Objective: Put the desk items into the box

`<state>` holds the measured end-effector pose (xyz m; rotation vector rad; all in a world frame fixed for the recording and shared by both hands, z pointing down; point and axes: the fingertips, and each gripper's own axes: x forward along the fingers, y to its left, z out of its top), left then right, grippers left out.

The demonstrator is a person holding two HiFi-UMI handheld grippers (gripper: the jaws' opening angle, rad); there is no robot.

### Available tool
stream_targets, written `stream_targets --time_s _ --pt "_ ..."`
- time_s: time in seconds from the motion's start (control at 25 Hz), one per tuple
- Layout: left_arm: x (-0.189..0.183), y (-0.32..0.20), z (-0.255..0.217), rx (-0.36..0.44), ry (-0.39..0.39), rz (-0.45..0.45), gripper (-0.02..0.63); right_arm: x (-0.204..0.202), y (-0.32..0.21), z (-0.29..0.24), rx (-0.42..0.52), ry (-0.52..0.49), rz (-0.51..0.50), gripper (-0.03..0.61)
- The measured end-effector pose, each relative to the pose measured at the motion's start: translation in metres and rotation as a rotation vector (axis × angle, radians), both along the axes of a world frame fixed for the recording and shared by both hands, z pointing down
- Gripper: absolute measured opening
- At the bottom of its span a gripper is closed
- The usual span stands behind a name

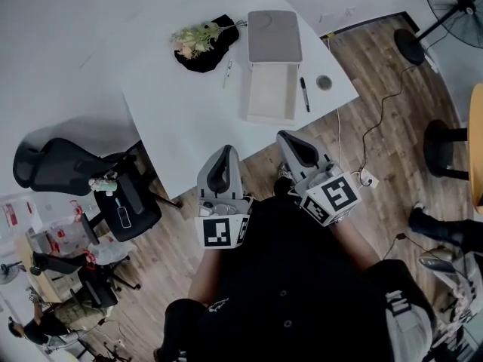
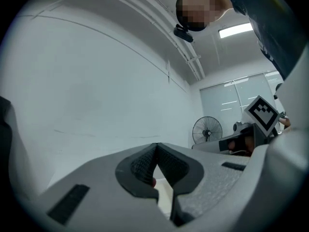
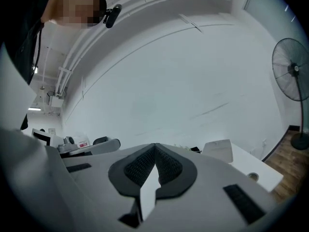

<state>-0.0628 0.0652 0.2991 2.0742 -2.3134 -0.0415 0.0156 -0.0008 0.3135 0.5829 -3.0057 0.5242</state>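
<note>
An open white box (image 1: 270, 90) stands on the white desk (image 1: 189, 119), its grey lid (image 1: 275, 36) lying behind it. A black pen (image 1: 304, 94) and a small round item (image 1: 324, 82) lie right of the box. A white pen (image 1: 227, 74) lies to its left, beside a flower bunch on black cloth (image 1: 200, 40). Both grippers are held near the desk's front edge, close to the person's body. My left gripper (image 1: 226, 155) (image 2: 155, 147) is shut and holds nothing. My right gripper (image 1: 290, 140) (image 3: 155, 147) is likewise shut with nothing in it. The box (image 3: 218, 150) shows ahead in the right gripper view.
A black office chair (image 1: 106, 187) stands left of the desk. A standing fan (image 1: 453, 6) and its base (image 1: 411, 47) are at the far right, with a cable and power strip (image 1: 367, 178) on the wood floor. Someone's shoe (image 1: 423, 221) is at the right.
</note>
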Motion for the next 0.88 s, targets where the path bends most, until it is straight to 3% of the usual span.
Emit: stream_targets --time_s 0.32,0.6,0.88 --pt "-0.004 -0.043 0.011 -0.043 -0.025 -0.046 0.008 0.006 -0.042 0.005 -0.001 0.004 -0.036 -0.002" --pt "-0.044 -0.079 0.02 -0.076 -0.037 -0.043 0.008 0.002 -0.07 0.014 -0.023 0.032 0.022 -0.002" --pt "-0.094 -0.122 0.046 -0.124 -0.02 0.002 0.008 -0.03 -0.096 0.021 -0.031 0.081 0.099 -0.002"
